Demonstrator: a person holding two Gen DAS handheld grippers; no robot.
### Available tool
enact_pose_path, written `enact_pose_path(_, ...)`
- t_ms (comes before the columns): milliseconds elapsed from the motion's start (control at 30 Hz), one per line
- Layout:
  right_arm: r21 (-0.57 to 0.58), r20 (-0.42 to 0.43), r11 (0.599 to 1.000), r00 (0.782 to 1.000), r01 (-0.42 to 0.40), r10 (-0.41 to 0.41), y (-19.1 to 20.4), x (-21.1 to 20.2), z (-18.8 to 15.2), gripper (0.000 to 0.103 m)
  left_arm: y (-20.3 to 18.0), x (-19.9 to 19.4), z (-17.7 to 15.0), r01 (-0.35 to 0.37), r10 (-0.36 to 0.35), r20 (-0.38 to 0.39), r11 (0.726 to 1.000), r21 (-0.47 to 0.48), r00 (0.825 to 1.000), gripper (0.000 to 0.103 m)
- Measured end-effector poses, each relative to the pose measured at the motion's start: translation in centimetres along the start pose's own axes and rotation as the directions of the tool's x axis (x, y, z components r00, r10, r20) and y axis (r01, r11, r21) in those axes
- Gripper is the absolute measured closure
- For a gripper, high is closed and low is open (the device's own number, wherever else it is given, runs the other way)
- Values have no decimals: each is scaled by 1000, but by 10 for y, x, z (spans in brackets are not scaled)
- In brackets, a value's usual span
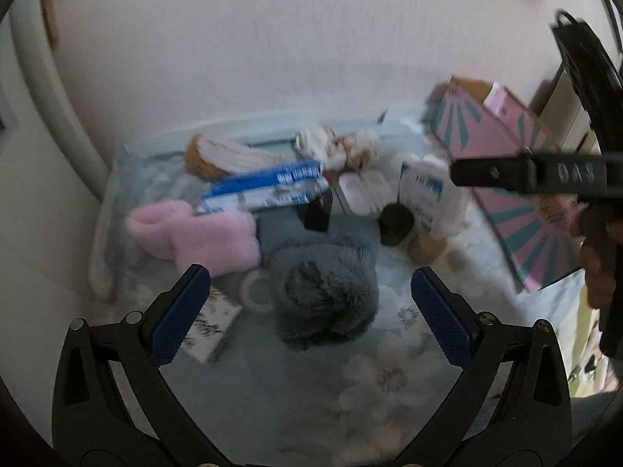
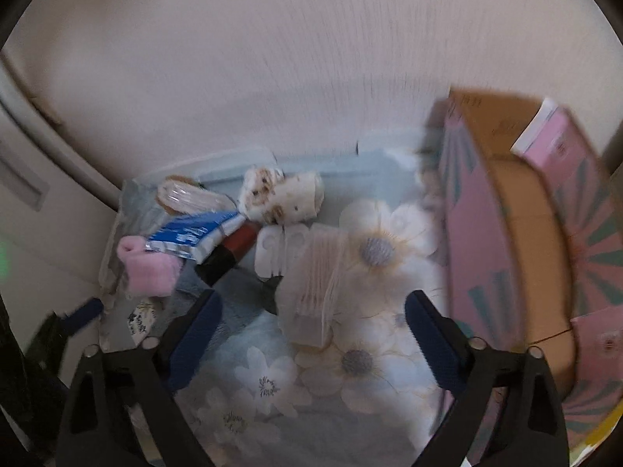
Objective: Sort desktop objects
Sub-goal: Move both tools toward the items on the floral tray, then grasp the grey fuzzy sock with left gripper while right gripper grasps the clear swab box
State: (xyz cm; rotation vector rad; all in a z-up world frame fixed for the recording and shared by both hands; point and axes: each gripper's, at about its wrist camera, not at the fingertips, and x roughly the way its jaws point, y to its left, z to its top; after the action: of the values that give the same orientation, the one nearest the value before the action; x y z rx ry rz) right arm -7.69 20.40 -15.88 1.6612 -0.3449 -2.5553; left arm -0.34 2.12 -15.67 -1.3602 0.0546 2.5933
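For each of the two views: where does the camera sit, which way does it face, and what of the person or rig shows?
Left wrist: on the left gripper, angled down at the grey fluffy item; open jaws, plus the right gripper and a hand.
Right wrist: on the right gripper, angled down at the floral cloth; open jaws.
Shared: pink socks, blue packet, pink cardboard box.

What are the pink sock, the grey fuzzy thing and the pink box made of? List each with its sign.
Pink sock: soft fleecy knit, matt, judging by its plush, rounded folds.
Grey fuzzy thing: probably faux fur or plush; long fibres stand out at its edge.
Pink box: cardboard, printed pink and teal outside, bare brown inside.
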Motion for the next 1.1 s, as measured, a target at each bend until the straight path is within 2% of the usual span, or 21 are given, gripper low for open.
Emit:
enact_pose_path(67,14,-36,1000,999,0,1,-2,13,0,27,-2,15,-5,7,-7,-6,1000,-7,1000,2)
enact_pose_path(233,9,-90,1000,996,-4,4,-1,31,1,33,-3,42,-10,-6,6,-36,1000,4,999,10)
enact_pose_path(300,2,-99,1000,995,4,-3,-1,36,3,42,-2,51,-11,-8,9,-56,1000,12,998,14)
enact_pose_path(333,1,-103,1000,995,5,-5,-2,39,4,44,-1,56,-12,2,-1,-69,1000,12,998,18)
enact_pose_path(367,4,-107,1000,994,8,-7,-2,41,5,52,1,59,-13,15,-15,-78,1000,6,997,28)
enact_pose_path(467,4,-109,1000,994,14,-13,-3,44,7,68,7,67,-15,84,-87,-107,996,-32,990,45)
enact_pose_path(533,-4,-101,1000,995,23,-23,-3,43,7,71,9,64,-15,101,-103,-99,995,-28,990,54)
enact_pose_path(667,15,-77,1000,997,18,-17,-7,36,7,74,14,58,-12,128,-131,-105,991,-35,986,65)
enact_pose_path(900,42,-19,999,1000,6,-5,-7,13,6,74,19,33,-3,139,-140,-105,990,-15,985,69)
enact_pose_path(1100,46,33,999,999,0,-2,-1,-10,-1,74,25,-3,8,136,-138,-64,990,-34,988,69)
